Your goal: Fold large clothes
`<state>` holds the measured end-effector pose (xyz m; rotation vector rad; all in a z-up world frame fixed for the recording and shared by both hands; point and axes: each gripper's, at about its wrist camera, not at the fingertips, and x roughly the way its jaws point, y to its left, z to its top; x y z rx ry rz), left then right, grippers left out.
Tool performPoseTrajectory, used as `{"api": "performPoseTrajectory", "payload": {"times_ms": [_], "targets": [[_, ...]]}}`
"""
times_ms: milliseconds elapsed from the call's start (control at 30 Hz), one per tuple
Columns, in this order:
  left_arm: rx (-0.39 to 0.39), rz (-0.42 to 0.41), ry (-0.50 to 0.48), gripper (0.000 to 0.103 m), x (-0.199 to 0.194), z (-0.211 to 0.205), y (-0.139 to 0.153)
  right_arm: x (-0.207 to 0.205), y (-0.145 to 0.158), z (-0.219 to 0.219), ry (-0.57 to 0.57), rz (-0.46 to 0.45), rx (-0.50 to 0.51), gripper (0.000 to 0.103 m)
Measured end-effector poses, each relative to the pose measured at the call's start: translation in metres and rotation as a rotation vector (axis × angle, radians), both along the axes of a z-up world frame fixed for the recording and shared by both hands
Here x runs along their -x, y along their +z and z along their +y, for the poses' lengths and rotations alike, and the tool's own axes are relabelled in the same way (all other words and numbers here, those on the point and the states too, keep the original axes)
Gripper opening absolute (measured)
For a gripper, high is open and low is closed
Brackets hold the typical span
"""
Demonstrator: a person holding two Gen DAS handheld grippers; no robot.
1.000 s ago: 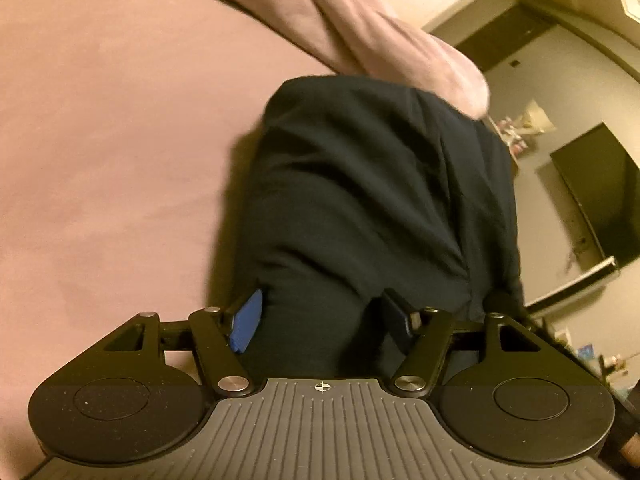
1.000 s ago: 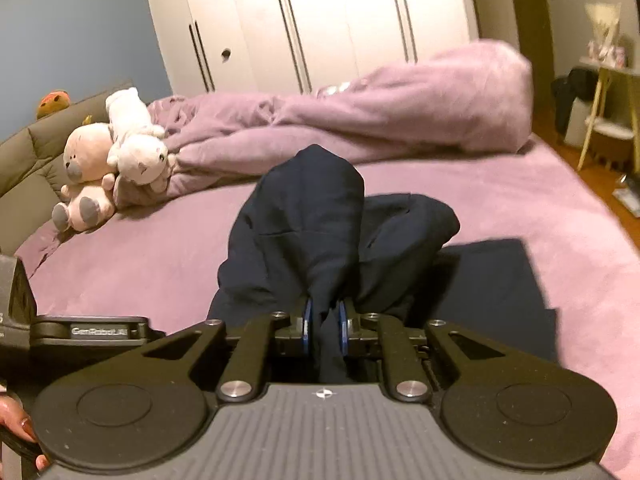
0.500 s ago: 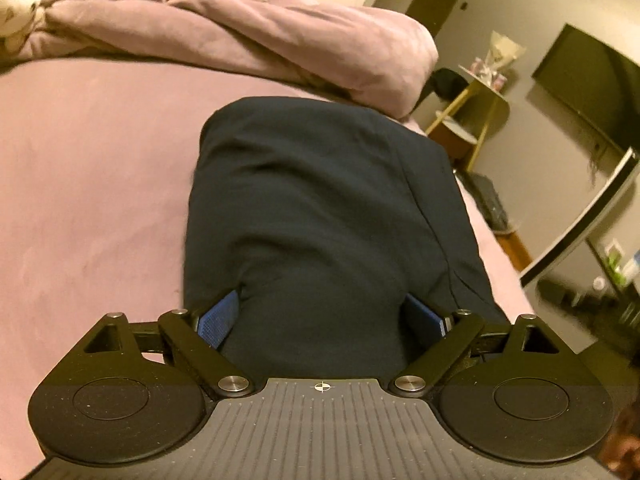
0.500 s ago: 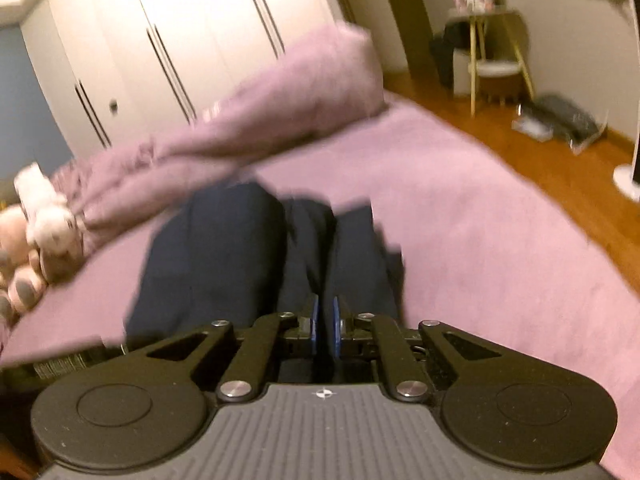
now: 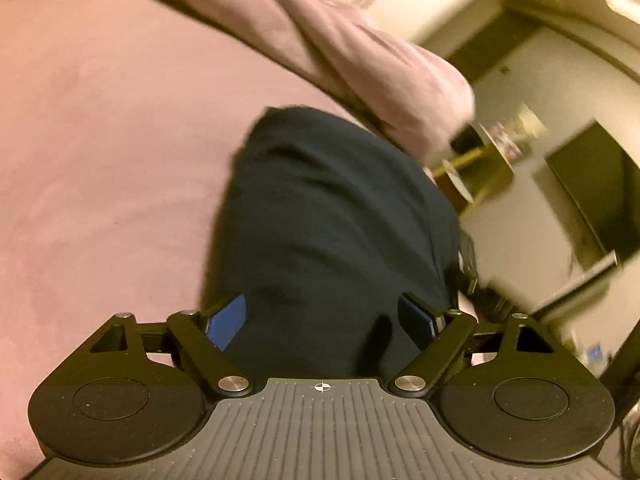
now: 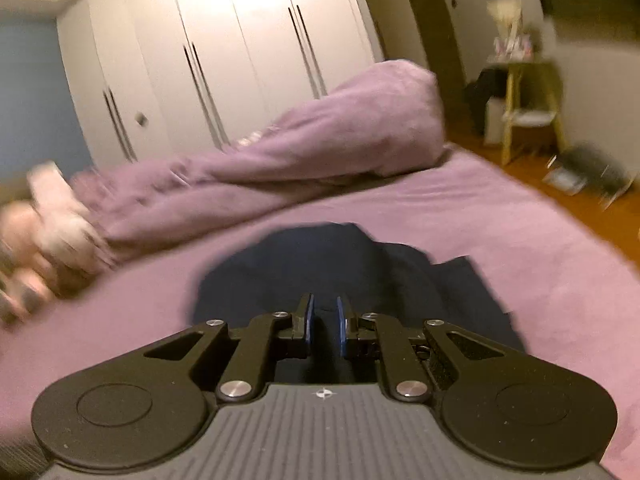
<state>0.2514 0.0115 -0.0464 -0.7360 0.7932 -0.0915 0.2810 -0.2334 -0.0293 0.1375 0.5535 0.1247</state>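
A dark navy garment (image 5: 332, 216) lies bunched on the pink bed sheet (image 5: 100, 152). In the left wrist view my left gripper (image 5: 324, 318) is wide open, its blue pads either side of the garment's near end. In the right wrist view the same garment (image 6: 320, 264) lies in a low heap on the sheet (image 6: 500, 232). My right gripper (image 6: 324, 320) hangs just above its near edge, jaws slightly apart with a narrow gap and no cloth gripped between the pads. Both views are motion-blurred.
A rolled purple duvet (image 6: 304, 152) lies across the far side of the bed, with stuffed toys (image 6: 48, 216) at its left end. White wardrobes (image 6: 224, 52) stand behind. A yellow side table (image 6: 528, 108) and wooden floor lie to the right.
My right gripper has let go of the garment fold it held and its jaws have parted slightly; the garment has dropped into a heap. My left gripper stays open and its view has swung.
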Motion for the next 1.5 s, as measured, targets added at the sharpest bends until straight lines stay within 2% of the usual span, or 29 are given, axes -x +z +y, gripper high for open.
{"api": "performPoseTrajectory", "payload": {"times_ms": [100,167,233,333,467,533,700,767,833,900,1000,1167,1300,1367,1433,1500], "targets": [[-0.05,0.021,0.067,0.087,-0.019,0.0,0.0,-0.01,-0.022,0.003,-0.062,-0.016,0.144,0.012],[-0.064,0.021,0.073,0.087,-0.033,-0.007,-0.003,-0.018,-0.039,0.003,-0.088,-0.009,0.206,0.013],[-0.095,0.012,0.059,0.088,-0.044,-0.02,-0.009,-0.022,-0.052,0.0,-0.104,-0.009,0.197,0.013],[-0.165,-0.026,0.093,0.096,-0.051,-0.039,-0.022,-0.023,-0.062,-0.003,-0.116,-0.027,0.187,0.013],[-0.167,-0.04,0.139,0.1,-0.055,-0.044,-0.037,-0.018,-0.079,-0.012,-0.127,-0.082,0.168,0.013],[-0.195,-0.043,0.153,0.101,-0.057,-0.048,-0.042,-0.018,-0.083,-0.012,-0.132,-0.1,0.17,0.013],[-0.205,-0.03,0.151,0.102,-0.059,-0.045,-0.043,-0.012,-0.075,-0.01,-0.142,-0.107,0.185,0.014],[-0.218,-0.021,0.14,0.102,-0.058,-0.04,-0.038,-0.007,-0.06,-0.01,-0.143,-0.083,0.169,0.025],[-0.216,-0.016,0.141,0.102,-0.055,-0.035,-0.036,-0.001,-0.044,-0.014,-0.124,-0.055,0.125,0.042],[-0.2,-0.008,0.152,0.102,-0.052,-0.032,-0.036,0.006,-0.029,-0.016,-0.084,-0.046,0.089,0.044],[-0.192,0.001,0.156,0.102,-0.052,-0.031,-0.036,0.008,-0.015,-0.009,-0.043,-0.047,0.091,0.045],[-0.207,0.004,0.147,0.102,-0.053,-0.03,-0.033,0.0,0.003,0.013,0.03,-0.099,0.103,0.045],[-0.198,0.007,0.135,0.102,-0.059,-0.026,-0.033,-0.031,0.003,0.033,0.064,-0.124,0.173,0.045],[-0.204,0.013,0.132,0.102,-0.069,-0.022,-0.032,-0.055,-0.006,0.039,0.077,-0.079,0.206,0.045],[-0.228,0.01,0.123,0.102,-0.085,-0.022,-0.028,-0.076,-0.025,0.043,0.045,-0.038,0.277,0.045],[-0.267,0.008,0.114,0.102,-0.101,-0.025,-0.025,-0.09,-0.046,0.04,0.005,0.009,0.296,0.046]]}}
